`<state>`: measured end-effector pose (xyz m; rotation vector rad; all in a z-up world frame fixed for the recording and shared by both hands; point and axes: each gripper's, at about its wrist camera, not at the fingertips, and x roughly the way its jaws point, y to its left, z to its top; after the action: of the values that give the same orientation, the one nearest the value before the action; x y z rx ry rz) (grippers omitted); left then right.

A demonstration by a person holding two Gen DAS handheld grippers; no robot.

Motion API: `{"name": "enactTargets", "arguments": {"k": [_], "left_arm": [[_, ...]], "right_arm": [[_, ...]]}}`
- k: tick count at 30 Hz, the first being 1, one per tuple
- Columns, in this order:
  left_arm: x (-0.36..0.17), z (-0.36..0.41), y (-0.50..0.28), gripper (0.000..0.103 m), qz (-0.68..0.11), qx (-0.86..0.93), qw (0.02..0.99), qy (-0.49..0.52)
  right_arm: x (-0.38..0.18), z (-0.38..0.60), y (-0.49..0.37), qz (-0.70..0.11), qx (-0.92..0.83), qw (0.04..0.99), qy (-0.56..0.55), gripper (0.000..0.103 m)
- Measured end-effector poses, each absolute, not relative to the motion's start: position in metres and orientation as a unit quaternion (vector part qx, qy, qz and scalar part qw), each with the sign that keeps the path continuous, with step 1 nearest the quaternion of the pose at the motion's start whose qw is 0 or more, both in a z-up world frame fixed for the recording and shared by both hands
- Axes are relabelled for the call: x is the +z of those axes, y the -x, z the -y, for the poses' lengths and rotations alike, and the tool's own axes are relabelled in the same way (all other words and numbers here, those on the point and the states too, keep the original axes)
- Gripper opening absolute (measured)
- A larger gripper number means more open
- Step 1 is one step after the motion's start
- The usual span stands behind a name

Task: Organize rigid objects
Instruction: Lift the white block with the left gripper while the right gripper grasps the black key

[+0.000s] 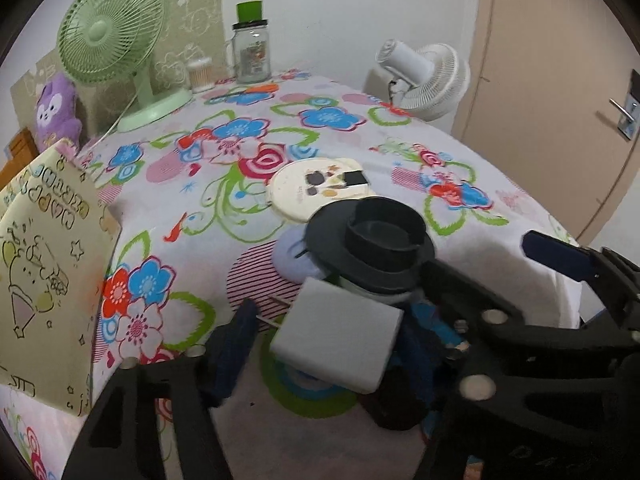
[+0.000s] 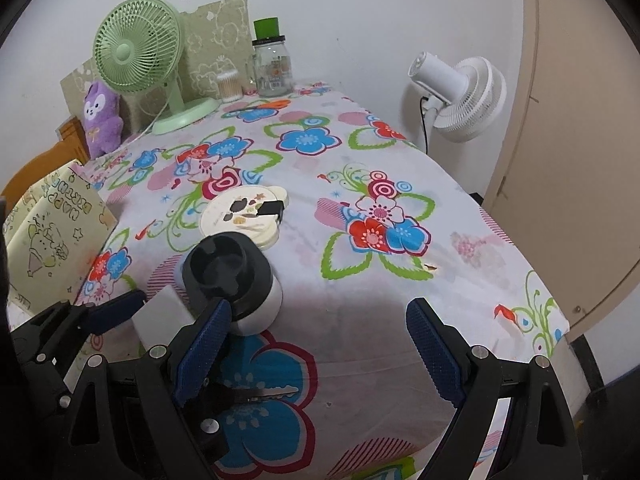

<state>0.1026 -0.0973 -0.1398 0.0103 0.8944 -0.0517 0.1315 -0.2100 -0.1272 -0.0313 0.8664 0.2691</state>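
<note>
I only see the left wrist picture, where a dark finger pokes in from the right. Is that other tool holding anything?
Observer: No. The right tool is wide open, with nothing between its pads.
Operator: So what is underneath it?
Observer: A metal key lies flat on the flowered cloth, partly hidden under the tool's left finger.

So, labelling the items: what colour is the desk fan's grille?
Pale green desk fan, clearest in the right wrist view.
</note>
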Motion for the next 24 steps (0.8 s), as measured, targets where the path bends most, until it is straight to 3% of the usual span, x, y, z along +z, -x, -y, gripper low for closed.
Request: {"name": "enactTargets", "arguments": {"k": [24], "left_arm": [[-0.137, 0.054, -0.057, 0.068, -0.422, 0.019, 0.906, 0.002]], "right_arm": [[-0.127, 0.176, -0.096, -0.412, 0.147, 0.899, 0.029, 0.091]]}}
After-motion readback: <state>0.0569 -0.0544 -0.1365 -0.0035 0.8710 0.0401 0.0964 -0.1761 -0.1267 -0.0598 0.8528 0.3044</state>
